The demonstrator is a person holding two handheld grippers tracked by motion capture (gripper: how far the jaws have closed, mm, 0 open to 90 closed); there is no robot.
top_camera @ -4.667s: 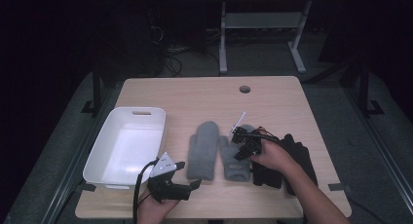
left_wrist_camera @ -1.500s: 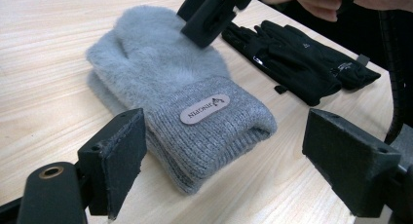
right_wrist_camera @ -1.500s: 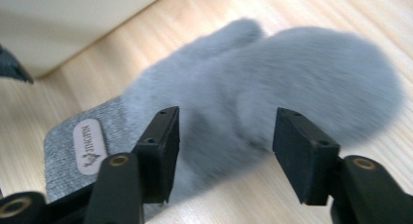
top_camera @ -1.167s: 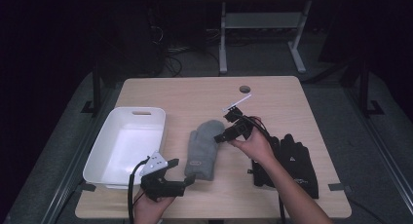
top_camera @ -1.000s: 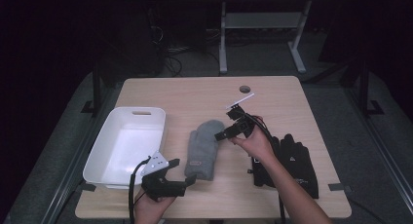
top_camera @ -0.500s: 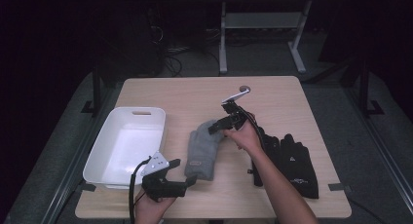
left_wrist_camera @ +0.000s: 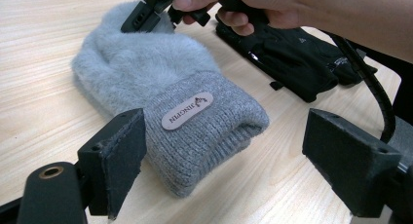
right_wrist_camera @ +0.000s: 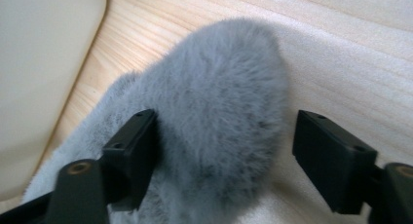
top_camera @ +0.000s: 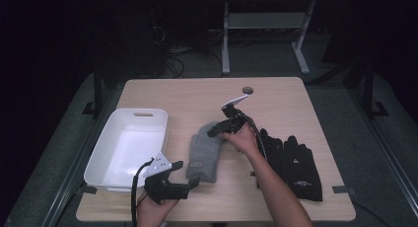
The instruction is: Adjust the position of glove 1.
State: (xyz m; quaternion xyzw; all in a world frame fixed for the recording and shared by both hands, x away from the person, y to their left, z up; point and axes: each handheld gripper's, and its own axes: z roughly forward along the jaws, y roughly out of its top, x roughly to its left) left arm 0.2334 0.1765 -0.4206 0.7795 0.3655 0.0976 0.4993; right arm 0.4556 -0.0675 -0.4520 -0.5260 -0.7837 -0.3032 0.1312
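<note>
Surroundings: dark room, with a pale wooden table in the middle of the high view and metal legs of another table at the top of the frame.
Grey mittens: a fluffy grey pair lies stacked at the centre of the table, cuffs toward the lower edge of the frame; the top cuff carries a small oval label.
Right gripper: held in the person's right hand, just above centre of the high view. Its jaws are spread wide, one at each side of the mitten's furry tip; the left jaw touches the fur, the right stands apart.
Left gripper: held in the left hand at the lower left of centre. Its jaws are released and wide apart, pointing at the mitten cuff; whether a jaw touches it I cannot tell.
Black gloves: a pair lies flat at the right of the table, just beside the right forearm.
White bin: sits at the left of the table, near the mittens but apart from them.
</note>
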